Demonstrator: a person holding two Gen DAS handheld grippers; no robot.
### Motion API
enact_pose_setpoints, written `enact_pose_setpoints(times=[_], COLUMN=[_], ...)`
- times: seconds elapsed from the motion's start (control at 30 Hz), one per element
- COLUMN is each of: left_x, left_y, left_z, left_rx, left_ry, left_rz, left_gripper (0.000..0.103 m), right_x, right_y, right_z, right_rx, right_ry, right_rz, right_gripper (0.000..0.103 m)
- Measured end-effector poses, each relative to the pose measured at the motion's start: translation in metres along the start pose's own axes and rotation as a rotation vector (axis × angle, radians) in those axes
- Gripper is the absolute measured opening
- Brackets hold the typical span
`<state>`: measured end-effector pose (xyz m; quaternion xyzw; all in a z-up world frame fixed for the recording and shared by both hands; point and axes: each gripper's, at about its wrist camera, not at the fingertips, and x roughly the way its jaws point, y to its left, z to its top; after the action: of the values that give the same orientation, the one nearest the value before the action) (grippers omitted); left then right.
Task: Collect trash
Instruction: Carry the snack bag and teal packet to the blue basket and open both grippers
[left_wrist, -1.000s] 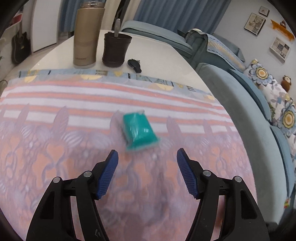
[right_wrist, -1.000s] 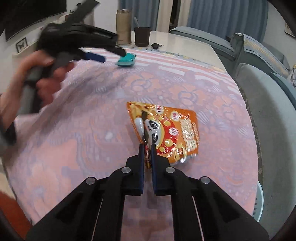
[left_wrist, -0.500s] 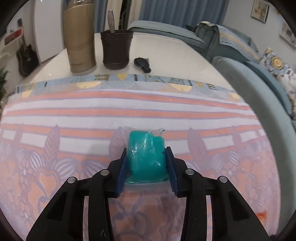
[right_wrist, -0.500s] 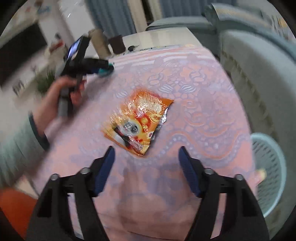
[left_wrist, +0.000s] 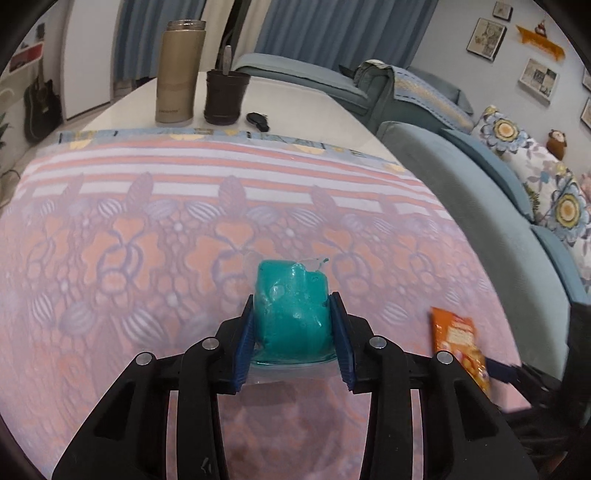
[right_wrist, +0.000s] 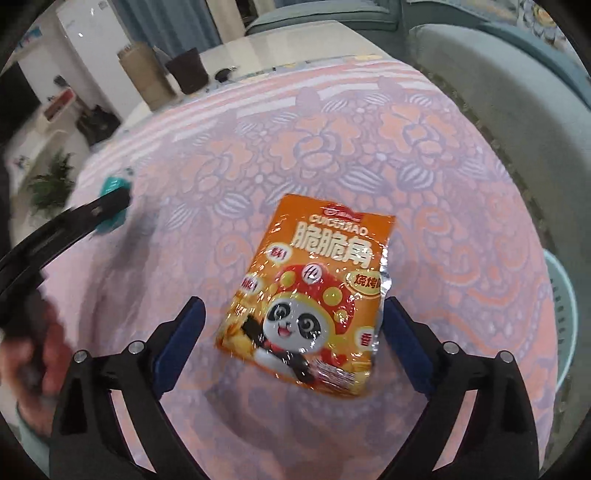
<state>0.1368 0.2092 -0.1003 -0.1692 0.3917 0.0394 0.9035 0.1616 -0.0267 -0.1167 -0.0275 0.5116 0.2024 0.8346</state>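
Observation:
My left gripper (left_wrist: 293, 341) is shut on a teal packet (left_wrist: 291, 306) in clear wrap and holds it over the patterned tablecloth. The teal packet also shows blurred in the right wrist view (right_wrist: 112, 205). My right gripper (right_wrist: 293, 336) is open, its blue pads on either side of an orange snack bag (right_wrist: 314, 291) with a panda print, lying flat on the cloth. The orange snack bag also shows at the right in the left wrist view (left_wrist: 460, 345).
A tan flask (left_wrist: 179, 92), a dark cup (left_wrist: 225, 96) with a spoon and a black key fob (left_wrist: 258, 120) stand at the table's far end. A light green basket (right_wrist: 563, 317) sits beyond the table's right edge. Grey-blue sofas (left_wrist: 480, 206) line the right side.
My left gripper closed on the teal packet and drew it back toward the near side. My right gripper opened and moved down around the orange bag.

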Motion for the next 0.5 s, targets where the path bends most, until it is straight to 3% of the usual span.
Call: enact_pose_setpoints(times=[0.13,0.23,0.5], left_x=[-0.007,-0.010,-0.009], left_y=[-0.008,-0.014,-0.027], left_z=[-0.007,-0.010,-0.019], left_rx=[0.004,0.018,0.039], left_ry=[-0.016,-0.025,-0.023], left_rz=[-0.027,-0.038,-0.073], left_gripper=[0.036,0.036,0.036], right_x=[0.007,0.008,-0.002], right_y=[0.011,0.015,0.004], right_z=[-0.002,-0.008,-0.014], right_rx=[-0.038,-0.084,-0.043], right_ry=[-0.033,-0.059,-0.093], right_rz=[-0.098,-0.150,-0.081], right_gripper=[0.090,0.082,0.063])
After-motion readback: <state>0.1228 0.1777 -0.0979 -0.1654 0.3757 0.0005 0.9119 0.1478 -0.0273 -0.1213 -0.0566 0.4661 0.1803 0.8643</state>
